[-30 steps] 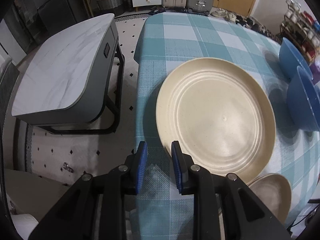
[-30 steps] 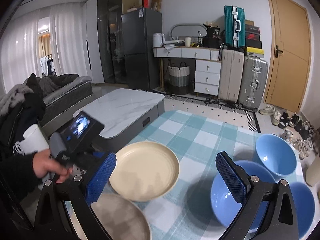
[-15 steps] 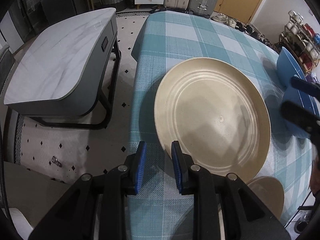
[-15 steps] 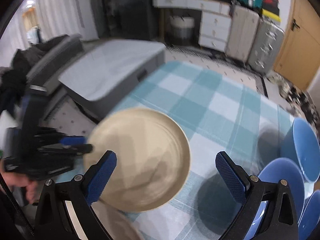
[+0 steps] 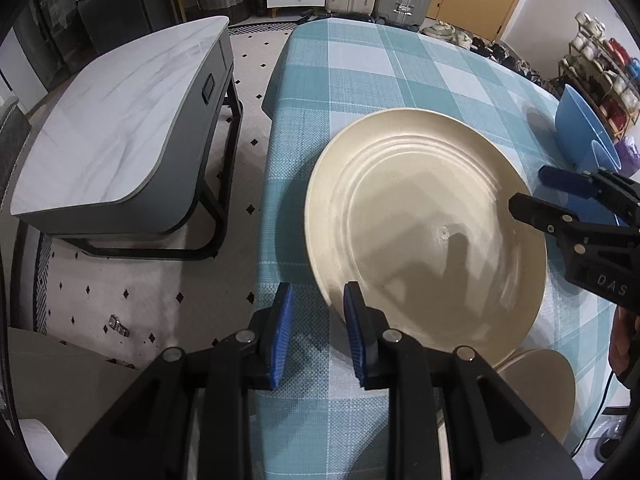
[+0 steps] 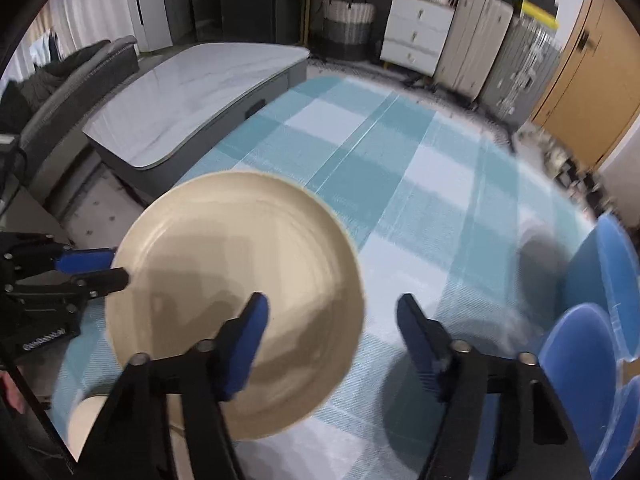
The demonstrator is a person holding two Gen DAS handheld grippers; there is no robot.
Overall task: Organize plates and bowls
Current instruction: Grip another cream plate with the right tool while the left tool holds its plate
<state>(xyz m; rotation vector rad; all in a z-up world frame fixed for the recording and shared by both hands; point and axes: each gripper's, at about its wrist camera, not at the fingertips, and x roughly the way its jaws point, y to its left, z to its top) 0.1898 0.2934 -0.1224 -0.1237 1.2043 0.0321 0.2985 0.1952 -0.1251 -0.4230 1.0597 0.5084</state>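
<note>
On the checked bench (image 5: 360, 80), the large round cream plate (image 5: 424, 236) awaits stacking: the left tool (image 5: 316, 332) hovers nearly closed, empty, at its seven o'clock rim; the right tool (image 6: 332, 336), just narrowing, straddles its four o'clock rim ungripped.

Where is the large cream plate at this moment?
The large cream plate lies on the checked tablecloth near its left edge, between the left gripper and the right gripper, with a smaller plate tucked under its near rim.
</note>
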